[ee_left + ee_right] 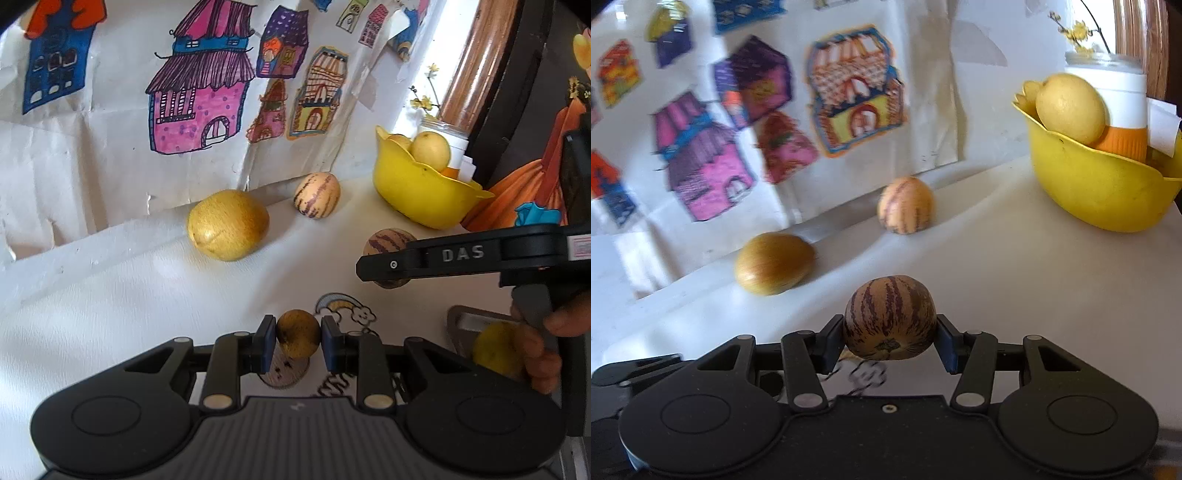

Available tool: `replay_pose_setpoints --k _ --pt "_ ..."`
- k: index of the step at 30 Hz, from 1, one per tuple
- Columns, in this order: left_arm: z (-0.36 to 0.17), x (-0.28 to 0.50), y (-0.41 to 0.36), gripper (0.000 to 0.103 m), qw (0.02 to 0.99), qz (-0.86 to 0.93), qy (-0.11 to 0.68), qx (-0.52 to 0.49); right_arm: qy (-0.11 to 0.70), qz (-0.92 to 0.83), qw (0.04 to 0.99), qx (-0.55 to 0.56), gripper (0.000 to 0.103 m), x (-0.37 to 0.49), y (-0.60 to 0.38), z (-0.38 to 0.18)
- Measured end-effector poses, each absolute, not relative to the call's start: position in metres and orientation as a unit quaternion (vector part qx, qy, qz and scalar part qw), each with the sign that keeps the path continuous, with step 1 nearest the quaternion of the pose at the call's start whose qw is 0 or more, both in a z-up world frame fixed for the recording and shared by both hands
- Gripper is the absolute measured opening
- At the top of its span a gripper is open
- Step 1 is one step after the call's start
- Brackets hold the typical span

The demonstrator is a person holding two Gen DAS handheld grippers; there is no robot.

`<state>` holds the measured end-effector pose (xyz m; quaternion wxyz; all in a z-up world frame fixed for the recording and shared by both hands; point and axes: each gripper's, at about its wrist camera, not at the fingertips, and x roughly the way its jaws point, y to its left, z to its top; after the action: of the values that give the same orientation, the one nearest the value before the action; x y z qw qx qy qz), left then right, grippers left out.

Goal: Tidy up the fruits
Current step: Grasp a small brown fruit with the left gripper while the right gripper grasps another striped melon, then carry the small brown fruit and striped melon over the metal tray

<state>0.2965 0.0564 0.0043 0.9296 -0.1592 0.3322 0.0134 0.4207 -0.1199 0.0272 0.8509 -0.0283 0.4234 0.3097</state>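
My left gripper [298, 338] is shut on a small brown-yellow fruit [298, 332] just above the white table. My right gripper [890, 338] is shut on a striped brown melon-like fruit [890, 317], lifted off the table; from the left wrist view that fruit [384, 242] shows behind the right gripper's black arm. A large yellow fruit [228, 224] and a pale striped fruit [317, 195] lie by the back wall. The yellow bowl [417, 192] at the back right holds round yellow fruits [1069, 109].
A white jar with an orange band [1123, 107] stands behind the bowl. Paper drawings of houses [199, 96] cover the wall. A person's hand [543, 354] grips the right tool's handle, over a yellow fruit [495, 347] on a grey tray.
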Motion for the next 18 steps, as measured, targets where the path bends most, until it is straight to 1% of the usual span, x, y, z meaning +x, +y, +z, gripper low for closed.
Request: replay_pose_setpoints --k 9,18 --pt "0.020 0.263 0.042 0.028 0.932 -0.010 0.322 -0.167 0.397 0.336 0.854 -0.008 0.053 0.367 -0.146 0.063" --pt "0.046 0.224 0.011 0.029 0.938 -0.051 0.305 -0.159 0.365 0.317 0.875 0.017 0.053 0.311 -0.205 0.097"
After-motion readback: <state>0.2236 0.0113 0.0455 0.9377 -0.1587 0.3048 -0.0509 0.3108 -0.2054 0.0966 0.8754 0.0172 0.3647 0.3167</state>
